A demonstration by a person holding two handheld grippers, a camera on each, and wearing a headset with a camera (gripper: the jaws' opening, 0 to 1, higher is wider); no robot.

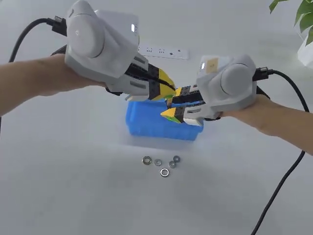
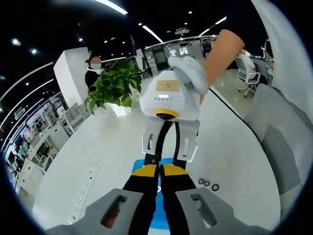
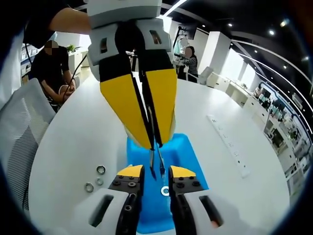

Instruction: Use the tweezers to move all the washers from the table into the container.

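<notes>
Several metal washers (image 1: 164, 172) (image 2: 207, 184) (image 3: 100, 170) lie loose on the white table, just in front of a blue container (image 1: 146, 125) (image 3: 186, 147). One washer (image 3: 165, 190) lies inside the container. Over it my left gripper (image 1: 168, 90) (image 2: 160, 171) (image 3: 155, 143) is shut on the upper part of thin metal tweezers (image 3: 151, 164), prongs pointing down into the container. My right gripper (image 1: 171, 108) (image 3: 156, 172) faces the left one. Its yellow-tipped jaws stand a little apart on either side of the prongs. I cannot tell whether they touch the prongs.
A white power strip (image 1: 164, 51) (image 3: 230, 144) lies behind the container. A potted plant (image 1: 301, 19) (image 2: 115, 85) stands at the far right corner. Black cables (image 1: 288, 166) trail from both grippers. An office chair (image 2: 279, 147) and seated people (image 3: 54, 63) are beyond the table.
</notes>
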